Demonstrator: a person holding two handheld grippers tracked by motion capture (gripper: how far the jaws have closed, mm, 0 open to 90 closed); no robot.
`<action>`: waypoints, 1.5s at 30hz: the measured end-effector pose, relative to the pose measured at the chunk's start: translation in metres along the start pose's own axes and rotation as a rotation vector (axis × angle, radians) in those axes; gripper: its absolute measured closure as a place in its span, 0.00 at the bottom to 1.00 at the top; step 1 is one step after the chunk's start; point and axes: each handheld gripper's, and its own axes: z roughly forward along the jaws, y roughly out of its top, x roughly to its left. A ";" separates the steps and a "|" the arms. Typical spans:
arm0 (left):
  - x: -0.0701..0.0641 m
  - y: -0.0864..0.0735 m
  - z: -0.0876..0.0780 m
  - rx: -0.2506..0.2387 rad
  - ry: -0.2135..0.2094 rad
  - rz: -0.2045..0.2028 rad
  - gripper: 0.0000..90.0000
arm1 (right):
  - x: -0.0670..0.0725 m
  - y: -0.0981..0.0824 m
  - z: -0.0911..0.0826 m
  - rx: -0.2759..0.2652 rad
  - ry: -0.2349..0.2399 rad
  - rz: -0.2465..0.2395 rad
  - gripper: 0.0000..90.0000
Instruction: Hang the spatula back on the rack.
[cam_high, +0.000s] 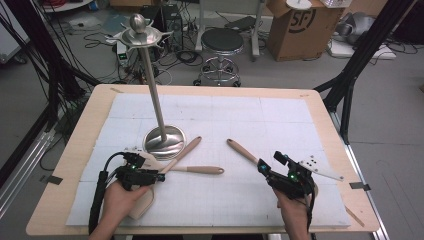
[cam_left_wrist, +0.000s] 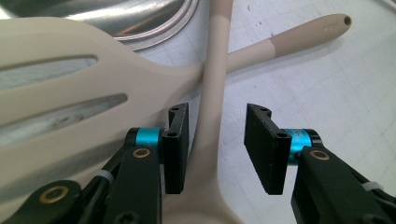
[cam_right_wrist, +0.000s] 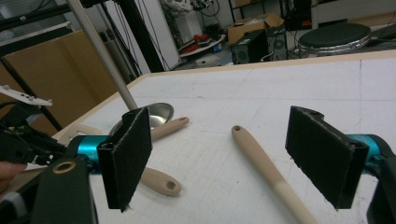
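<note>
Table (cam_high: 75, 150): light wood top, covered by a white gridded mat (cam_high: 280, 120).
Stand (cam_high: 159, 107): metal utensil stand, tall pole, round base (cam_left_wrist: 140, 23) on the mat at left of centre, ball and hook ring on top.
Slotted spatula (cam_left_wrist: 60, 88): beige, lay flat just in front of the stand base; head beside the left gripper, handle (cam_high: 202, 170) ran toward table centre, hang hole at its tip.
Spoon (cam_left_wrist: 210, 107): beige, long handle lay across the slotted spatula's neck, crossing over it; handle end (cam_high: 192, 144) near the stand base, bowl end under the left hand.
Third utensil (cam_high: 243, 150): beige handle with hang hole, lay apart from the other two, at right of centre; near end ran in between the right gripper's jaws.
Left gripper (cam_left_wrist: 218, 140): low over the mat, jaws partly apart and straddling the spoon handle; left pad touching or just beside the handle, right pad clear of it, so not clenched.
Right gripper (cam_right_wrist: 233, 158): jaws wide apart, released, third utensil's handle between the pads without contact.
Hands: left hand (cam_high: 120, 200) and right hand (cam_high: 292, 212) each on a gripper at the table's near edge.
</note>
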 end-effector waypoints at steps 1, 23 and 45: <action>-0.001 0.002 0.004 0.013 -0.001 0.003 0.67 | 0.000 0.000 -0.001 0.001 -0.001 0.004 0.25; -0.020 0.004 0.020 0.017 0.151 0.084 0.80 | 0.000 0.002 -0.002 -0.012 -0.002 0.007 0.25; -0.002 -0.015 0.003 -0.181 -0.034 0.064 0.87 | -0.003 -0.003 0.001 -0.001 -0.014 0.011 0.25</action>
